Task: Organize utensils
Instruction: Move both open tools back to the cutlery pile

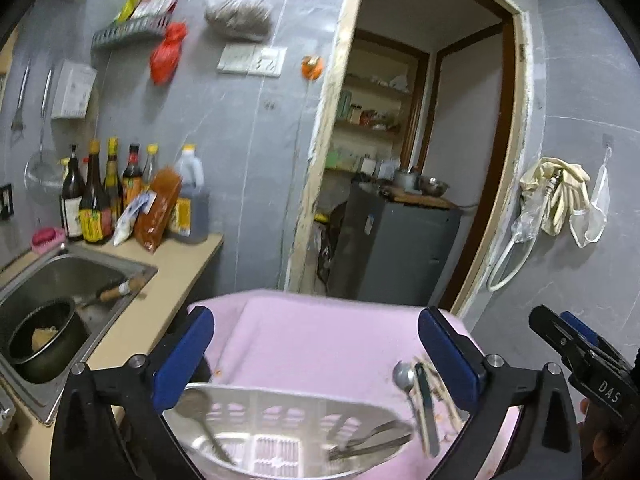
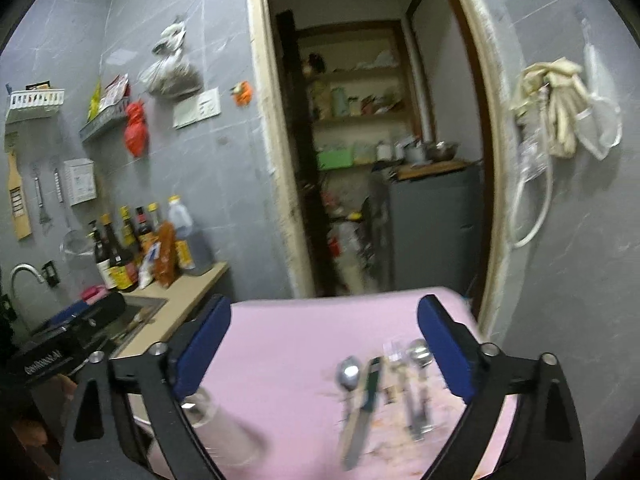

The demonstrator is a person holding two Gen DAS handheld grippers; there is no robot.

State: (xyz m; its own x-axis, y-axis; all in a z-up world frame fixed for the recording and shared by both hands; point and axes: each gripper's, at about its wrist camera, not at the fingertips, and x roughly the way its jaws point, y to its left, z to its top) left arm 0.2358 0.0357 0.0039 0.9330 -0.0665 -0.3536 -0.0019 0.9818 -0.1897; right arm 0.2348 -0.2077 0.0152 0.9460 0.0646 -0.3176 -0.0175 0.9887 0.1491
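A white slotted basket (image 1: 288, 412) sits at the near edge of a pink-covered table (image 1: 320, 340). In it lie a spoon (image 1: 200, 412) and some forks (image 1: 372, 440). To its right on the cloth lie a spoon (image 1: 402, 376), a green-handled knife (image 1: 424, 404) and chopsticks (image 1: 442, 392). My left gripper (image 1: 316, 320) stands open above the basket, with nothing between its fingers. My right gripper (image 2: 325, 308) is open and empty above the loose spoon (image 2: 349, 374), knife (image 2: 366, 408), second spoon (image 2: 418, 354) and fork (image 2: 416, 412). A blurred white object (image 2: 224, 428) lies low at the left.
Left of the table runs a counter with a steel sink (image 1: 132, 268), a dark pot (image 1: 40, 340) in it, and sauce bottles (image 1: 100, 200) behind. Straight ahead is a doorway with a grey cabinet (image 1: 400, 248). Gloves (image 1: 560, 192) hang on the right wall.
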